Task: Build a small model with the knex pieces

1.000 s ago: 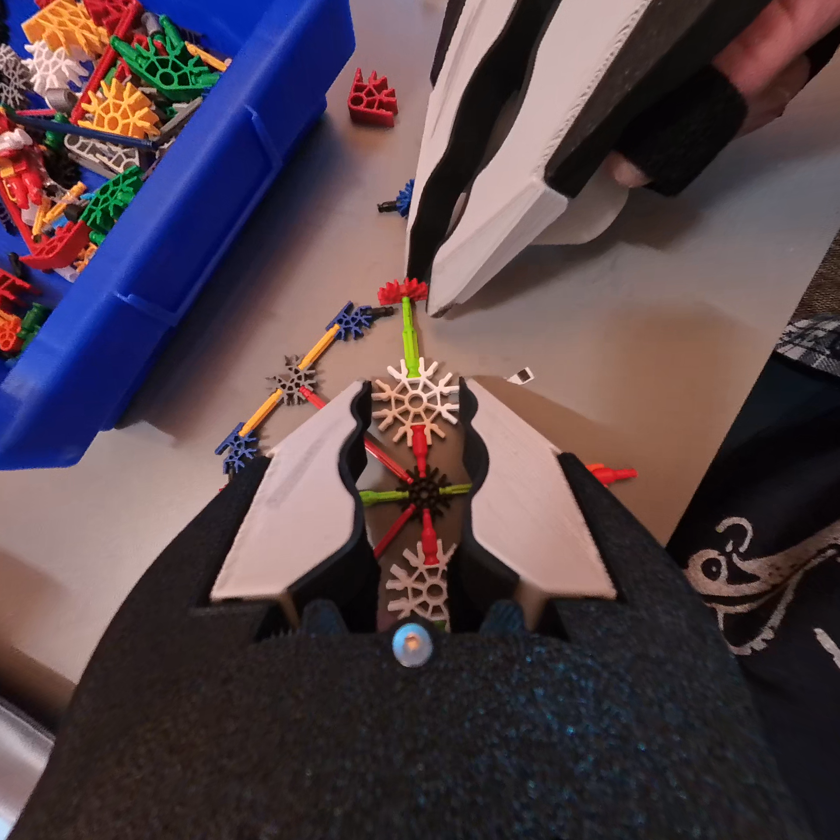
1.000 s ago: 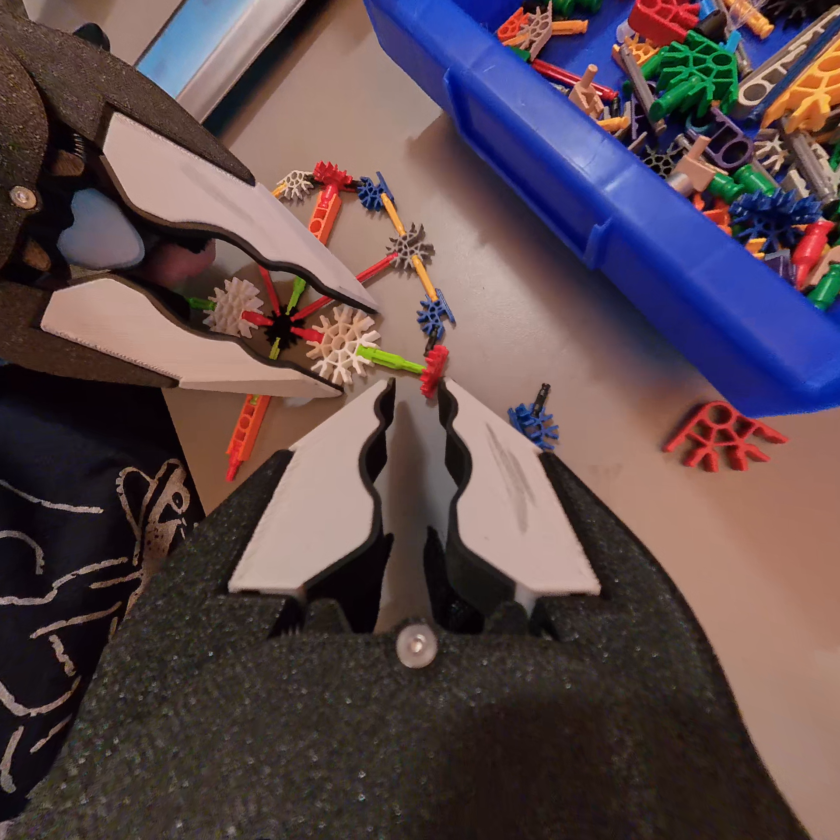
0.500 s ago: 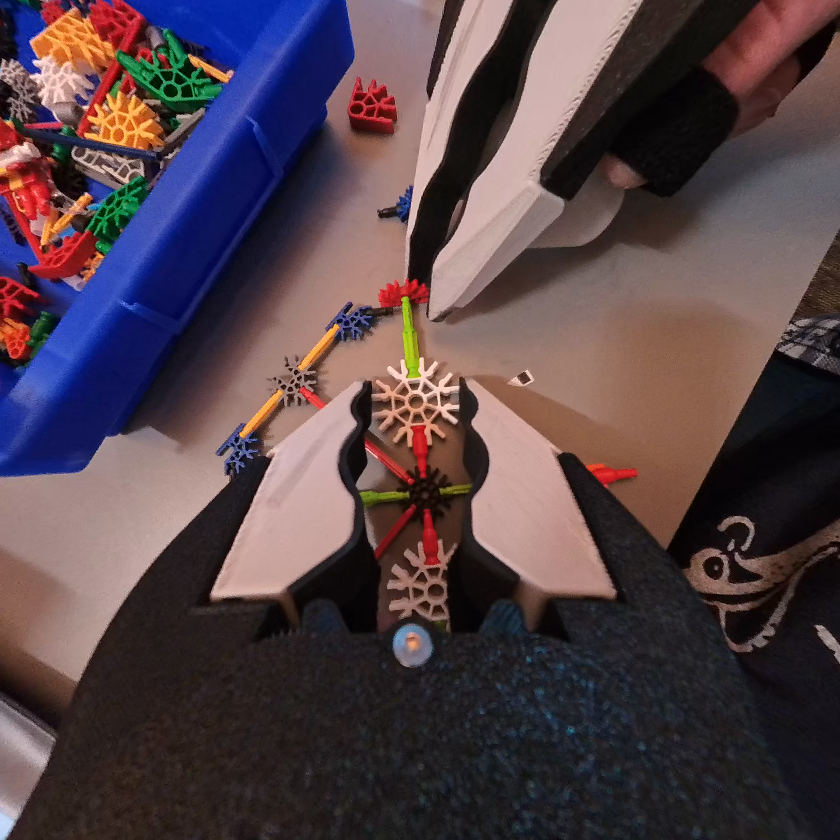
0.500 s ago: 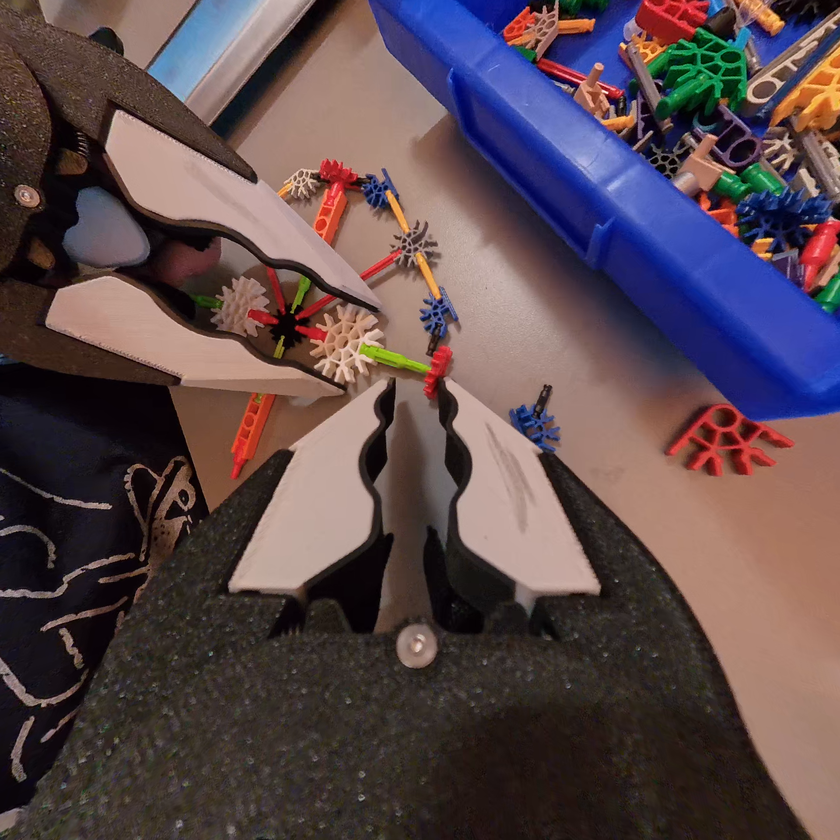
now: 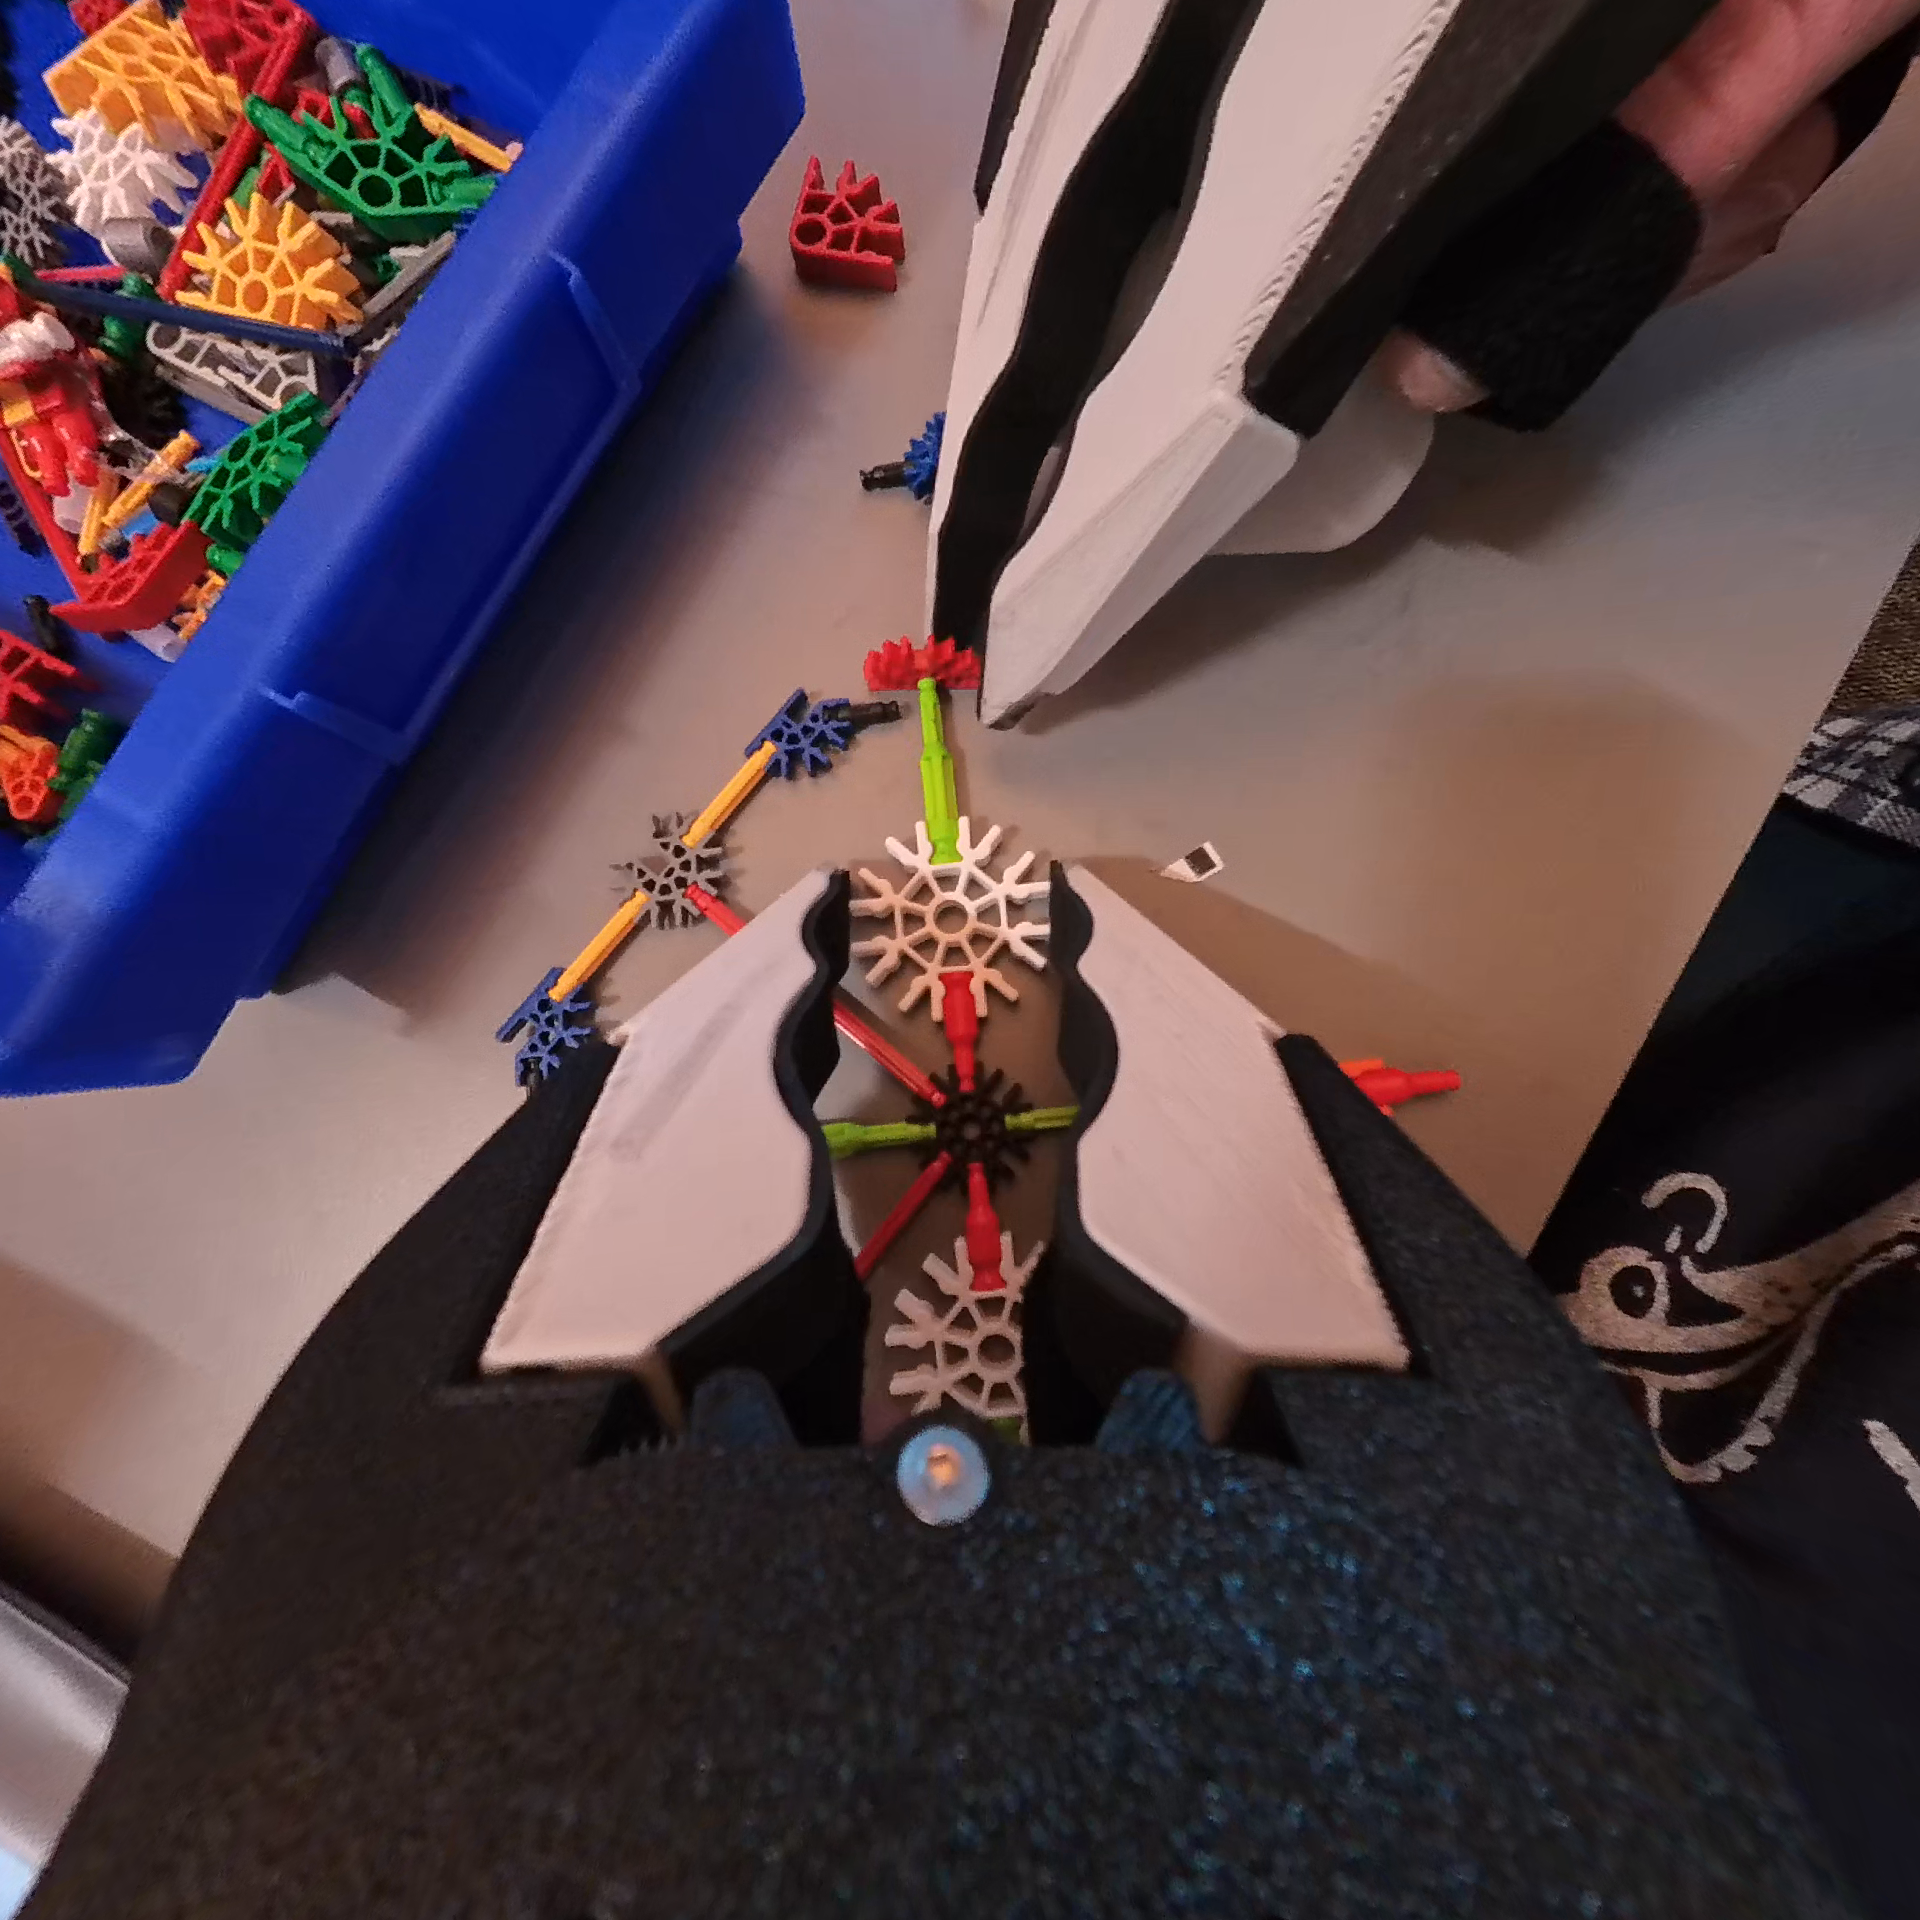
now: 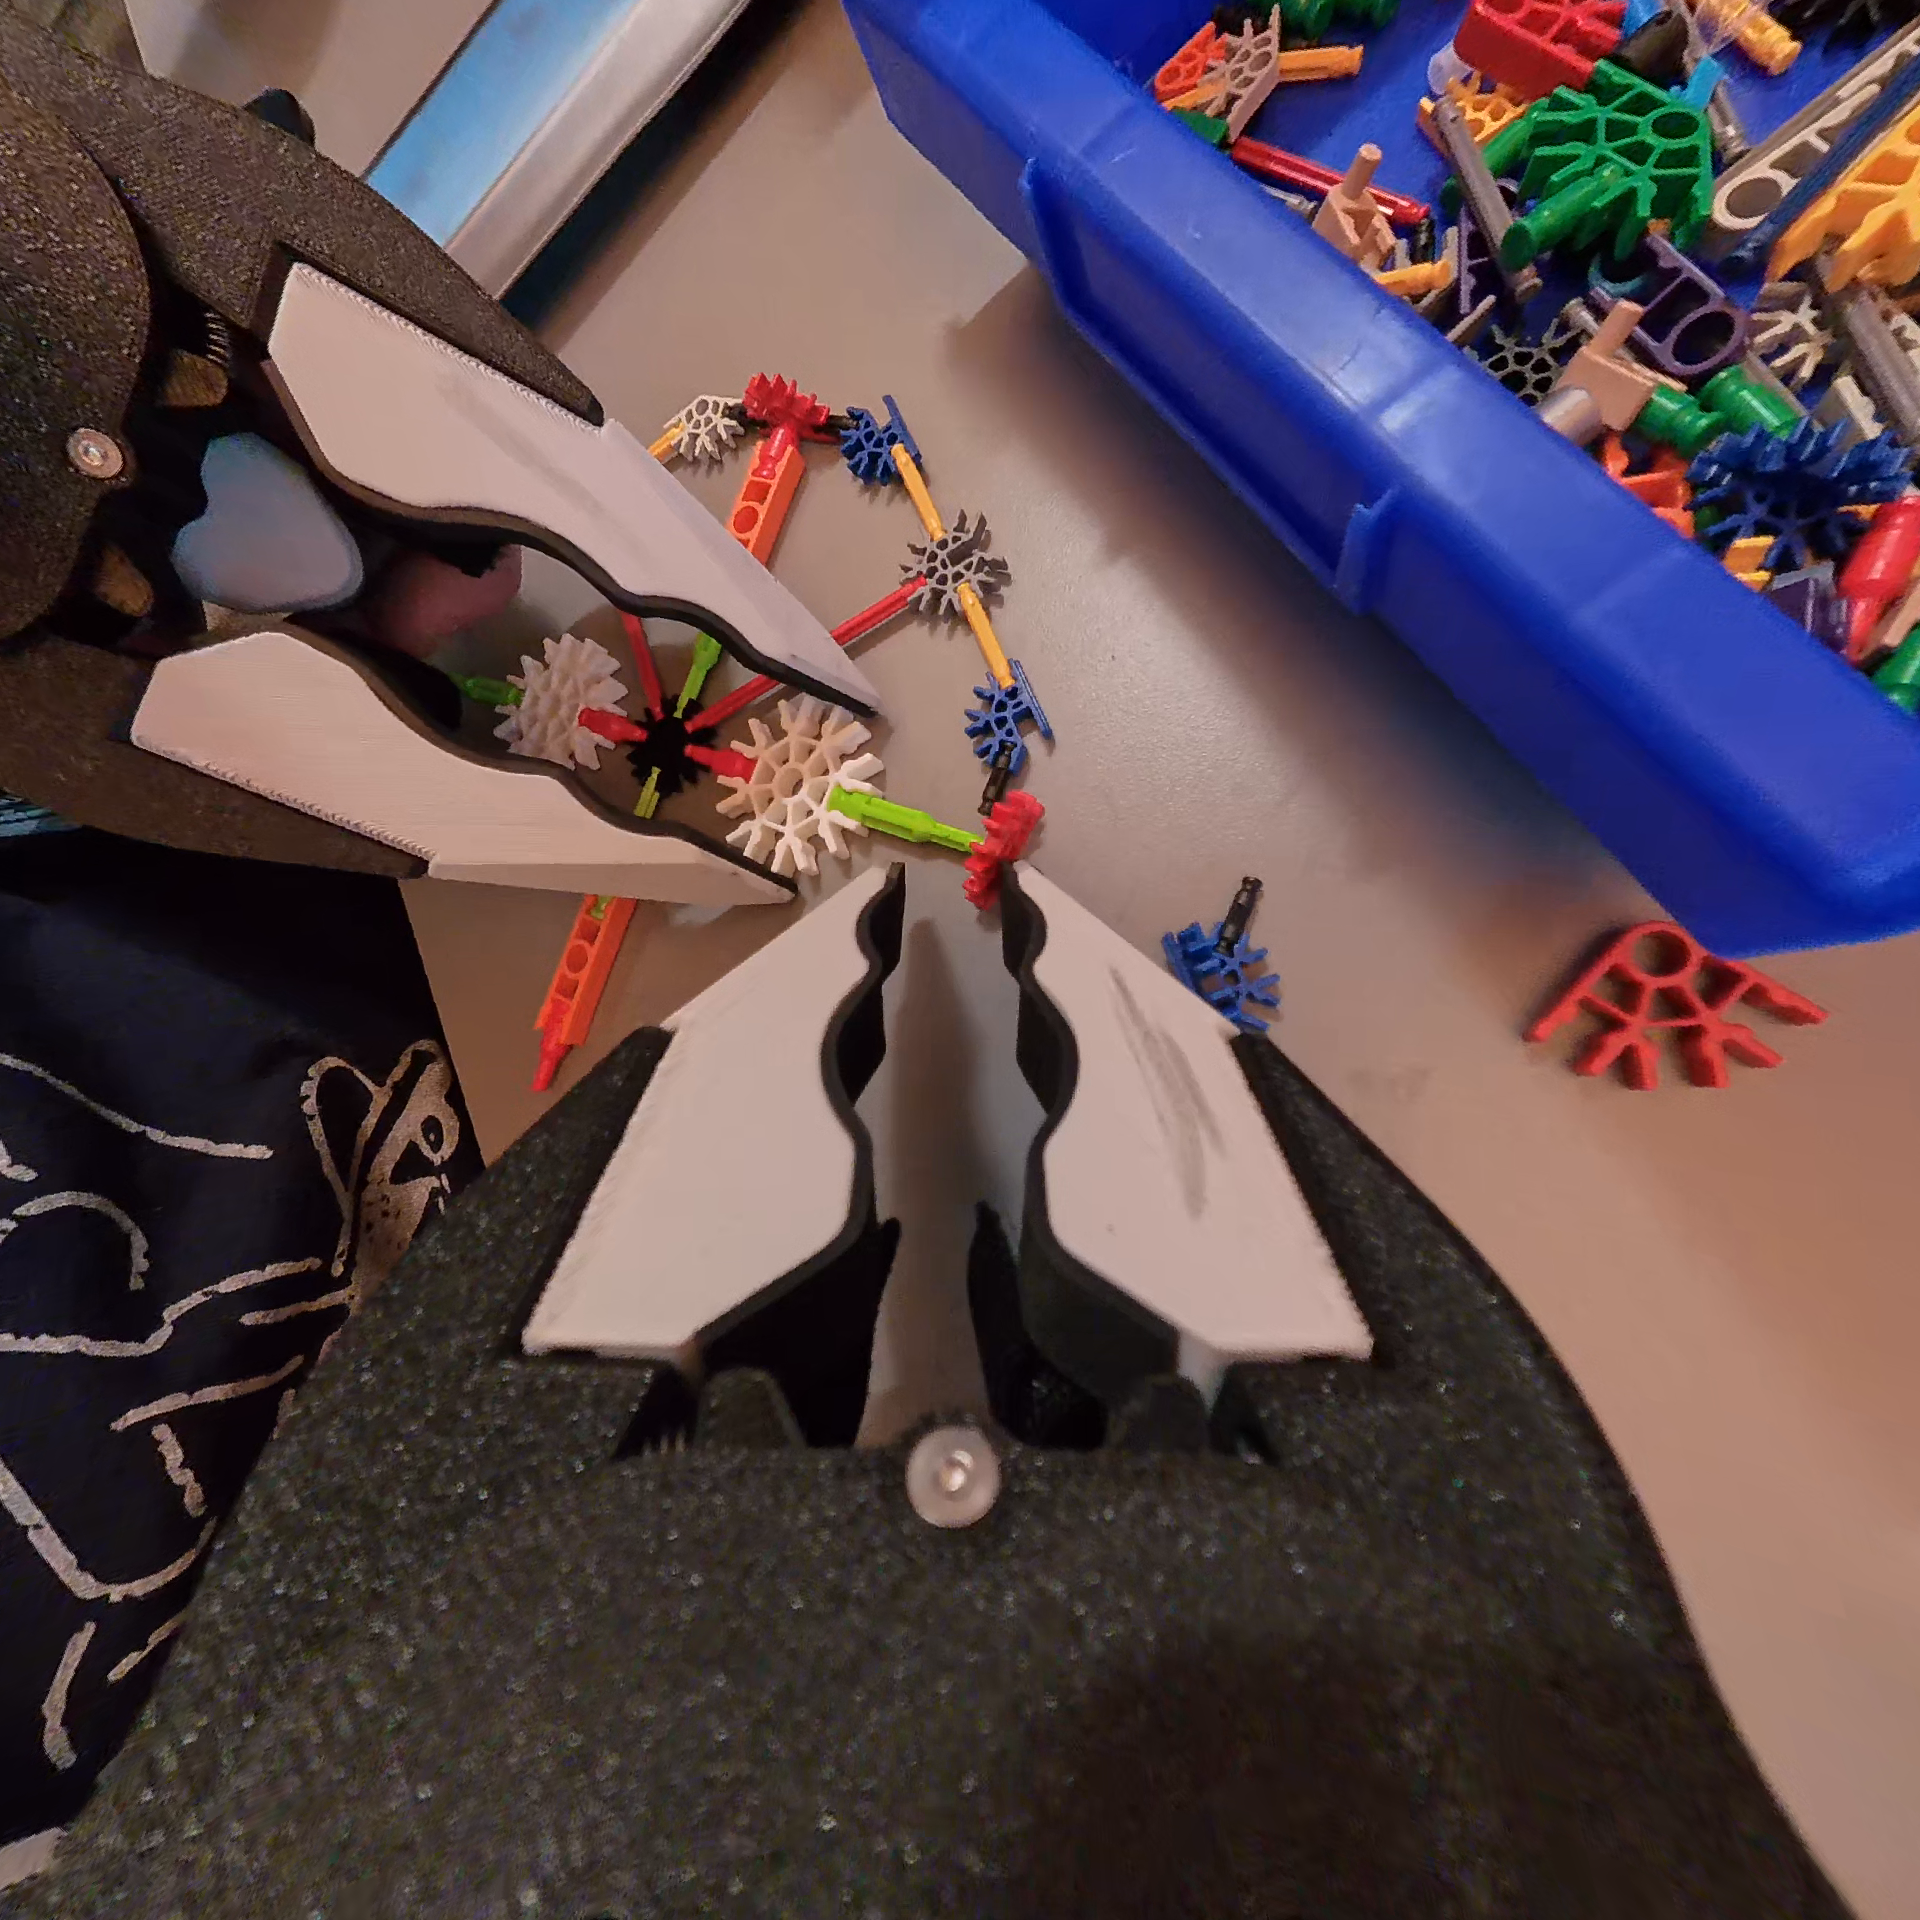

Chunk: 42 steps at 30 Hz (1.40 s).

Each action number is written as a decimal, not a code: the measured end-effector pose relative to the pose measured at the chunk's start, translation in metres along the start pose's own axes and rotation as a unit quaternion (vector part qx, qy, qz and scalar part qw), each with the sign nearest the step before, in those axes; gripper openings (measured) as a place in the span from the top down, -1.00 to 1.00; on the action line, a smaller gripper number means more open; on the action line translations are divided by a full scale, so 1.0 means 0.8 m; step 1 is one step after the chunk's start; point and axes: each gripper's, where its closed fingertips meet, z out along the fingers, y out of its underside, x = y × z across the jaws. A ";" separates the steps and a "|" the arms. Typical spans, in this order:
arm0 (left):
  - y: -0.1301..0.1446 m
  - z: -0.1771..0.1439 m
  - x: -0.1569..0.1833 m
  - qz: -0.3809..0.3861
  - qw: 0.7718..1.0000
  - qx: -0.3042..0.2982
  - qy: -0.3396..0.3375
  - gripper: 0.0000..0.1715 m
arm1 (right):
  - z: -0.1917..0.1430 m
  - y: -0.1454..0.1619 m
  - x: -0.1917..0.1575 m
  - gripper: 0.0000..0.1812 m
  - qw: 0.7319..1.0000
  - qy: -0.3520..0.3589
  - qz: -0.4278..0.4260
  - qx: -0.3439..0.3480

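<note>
A flat rod-and-connector toy model lies on the tan table. A black hub (image 5: 971, 1122) joins two white snowflake connectors by red rods. My left gripper (image 5: 945, 883) straddles the model, its fingers pressing both sides of the front white snowflake (image 5: 951, 920); it also shows in the right wrist view (image 6: 831, 798). A green rod (image 5: 935, 779) runs from that snowflake to a small red connector (image 5: 920, 665). My right gripper (image 6: 956, 873) is narrowly open and empty, and its right fingertip touches the red connector (image 6: 997, 842). It shows in the left wrist view (image 5: 977, 681), held by a gloved hand (image 5: 1714, 156).
A blue bin (image 5: 468, 520) full of several loose toy parts stands beside the model, also in the right wrist view (image 6: 1351, 416). A loose red connector (image 6: 1662, 1008) and a blue connector with a black peg (image 6: 1221, 971) lie near it. A person's dark clothing (image 5: 1766, 1143) borders the table edge. Only a small space, under 4 cm, lies between the two pairs of fingers.
</note>
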 end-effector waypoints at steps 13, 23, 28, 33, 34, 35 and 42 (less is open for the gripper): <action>-0.001 0.001 -0.001 0.002 1.000 -0.003 0.001 0.57 | -0.001 0.002 -0.001 0.83 1.000 -0.010 -0.005 0.000; -0.001 0.001 0.000 0.007 1.000 -0.005 0.004 0.57 | 0.000 0.000 -0.002 0.78 1.000 -0.001 -0.018 -0.004; -0.002 0.002 0.001 0.011 1.000 -0.004 0.005 0.57 | 0.002 0.000 -0.002 0.79 1.000 0.002 -0.025 -0.008; -0.003 0.002 0.002 0.013 1.000 -0.004 0.005 0.57 | 0.001 -0.001 -0.003 0.77 1.000 -0.003 -0.022 -0.010; -0.003 0.002 0.002 0.013 1.000 -0.004 0.006 0.57 | 0.001 -0.001 -0.003 0.77 1.000 -0.006 -0.020 -0.009; -0.003 0.002 0.002 0.014 1.000 -0.003 0.006 0.57 | 0.001 -0.001 -0.003 0.77 1.000 -0.007 -0.018 -0.009; -0.004 0.003 0.004 0.013 1.000 0.000 0.008 0.57 | -0.001 -0.001 -0.003 0.74 1.000 -0.009 -0.016 -0.011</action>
